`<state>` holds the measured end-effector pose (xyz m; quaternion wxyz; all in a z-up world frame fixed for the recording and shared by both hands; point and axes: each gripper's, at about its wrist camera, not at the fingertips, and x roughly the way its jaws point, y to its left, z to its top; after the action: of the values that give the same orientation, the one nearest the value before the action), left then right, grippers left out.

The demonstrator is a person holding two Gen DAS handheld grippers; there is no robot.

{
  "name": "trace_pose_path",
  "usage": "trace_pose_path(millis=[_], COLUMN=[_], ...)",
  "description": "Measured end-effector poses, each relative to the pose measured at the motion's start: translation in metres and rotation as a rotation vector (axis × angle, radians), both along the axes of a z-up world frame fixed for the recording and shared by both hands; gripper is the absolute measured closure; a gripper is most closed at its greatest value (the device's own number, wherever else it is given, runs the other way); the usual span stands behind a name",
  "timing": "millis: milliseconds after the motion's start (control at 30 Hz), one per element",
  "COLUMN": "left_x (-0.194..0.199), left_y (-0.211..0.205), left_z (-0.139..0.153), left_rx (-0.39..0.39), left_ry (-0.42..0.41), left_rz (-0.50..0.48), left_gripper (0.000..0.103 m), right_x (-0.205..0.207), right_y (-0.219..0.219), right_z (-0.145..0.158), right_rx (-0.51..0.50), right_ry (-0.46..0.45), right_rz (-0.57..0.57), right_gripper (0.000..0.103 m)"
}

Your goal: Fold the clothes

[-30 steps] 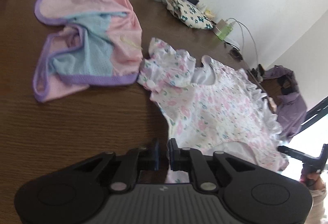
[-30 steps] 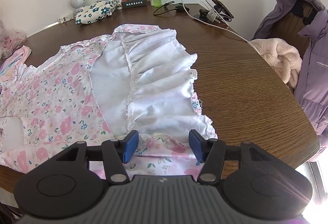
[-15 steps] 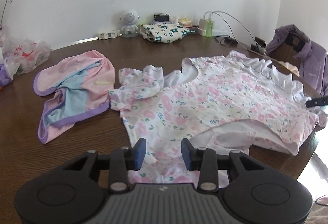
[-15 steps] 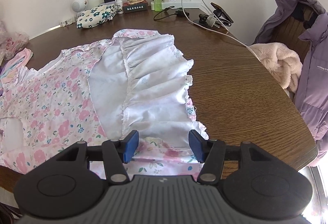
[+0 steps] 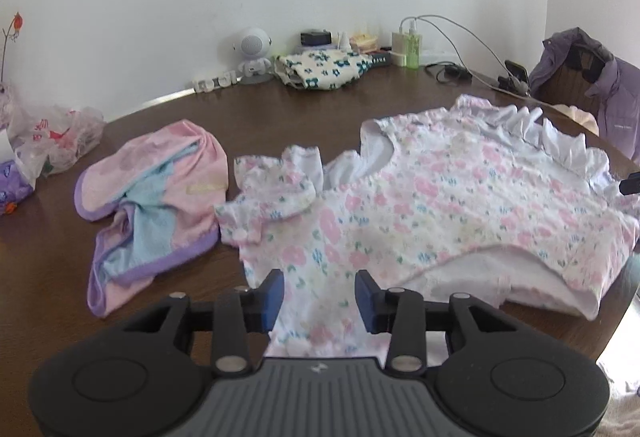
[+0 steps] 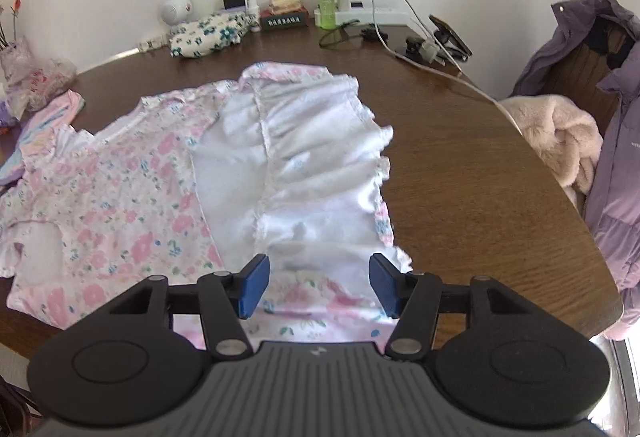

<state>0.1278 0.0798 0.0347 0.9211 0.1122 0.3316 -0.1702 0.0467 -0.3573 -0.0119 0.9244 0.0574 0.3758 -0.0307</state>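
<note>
Left wrist view.
- Left gripper (image 5: 320, 295): bottom centre of the frame, blue-padded jaws standing wide apart, gripping nothing. A strip of floral cloth lies between and below them.
- Floral dress (image 5: 420, 213): white with pink and blue flowers, spread flat across the centre and right of the frame on the wooden table (image 5: 60, 277). Ruffled hem at the upper right, one short sleeve bunched at the centre, the near edge turned back to show white lining.
- Pink garment (image 5: 156, 197): purple trim, light blue lining, crumpled at centre left, just beside the dress sleeve.
- Plastic bag (image 5: 52, 141): far left edge.
- Small white speaker (image 5: 252, 51): against the wall, upper centre.
- Flower-print pouch (image 5: 324, 69): just right of the speaker.
- Green bottle (image 5: 414, 47) and cables: upper right.
- Purple jacket (image 5: 600, 93): on a chair at the right edge.

Right wrist view.
- Right gripper (image 6: 319, 287): bottom centre, jaws wide apart, clasping nothing, over the near hem of the dress.
- Floral dress (image 6: 120, 205): fills the centre and left of the frame, its skirt folded over so the white ruffled underside (image 6: 312, 157) faces up at the centre.
- Pink fleece (image 6: 560, 141) and purple jacket (image 6: 616, 157): right edge, off the table.
- Phone on a stand (image 6: 448, 33), power strip (image 6: 372, 15), green bottle (image 6: 326, 7): upper centre right.
</note>
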Motion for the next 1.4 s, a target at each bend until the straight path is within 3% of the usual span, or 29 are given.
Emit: trace_pose_path(millis=[100,267,433,533,767,867,1100,1233,1400], left_x=[0.041,0.107,0.136,0.137,0.148,0.152,0.129,0.102,0.072], left_y=[-0.005,-0.015,-0.026,-0.030,-0.033,-0.031,-0.028,-0.037,-0.051], left_z=[0.007,-0.007,-0.033,-0.040,-0.040,-0.039,-0.016,-0.004,-0.012], left_rx=[0.004,-0.005,0.039,0.072,0.171,0.165,0.089,0.083,0.101], left_ry=[0.012,0.073,0.122,0.096,0.058,0.056,0.024,0.029,0.078], left_rz=[0.028,0.065,0.054,0.059,0.142,0.142,0.104,0.052,-0.026], left_gripper=[0.066,0.069,0.074,0.074,0.073,0.073,0.071,0.069,0.069], right_x=[0.021,0.065,0.099,0.109,0.100,0.095,0.093,0.131,0.215], right_y=[0.001,0.000,-0.001,-0.001,0.005,0.008,-0.011,-0.026,-0.024], right_z=[0.010,-0.001,-0.013,-0.023,-0.028,-0.028,0.019,0.052,0.054], right_rx=[-0.009,-0.024,-0.034,-0.043,-0.069,-0.066,0.049,0.023,-0.048], right_ry=[-0.025,0.002,0.016,0.056,0.052,0.045,-0.004,-0.002,0.111], right_rz=[0.052,0.119,0.189,0.196,0.139,0.117,0.154,0.167,0.199], right_gripper=[0.046,0.046,0.046,0.046,0.041,0.040,0.041,0.041,0.042])
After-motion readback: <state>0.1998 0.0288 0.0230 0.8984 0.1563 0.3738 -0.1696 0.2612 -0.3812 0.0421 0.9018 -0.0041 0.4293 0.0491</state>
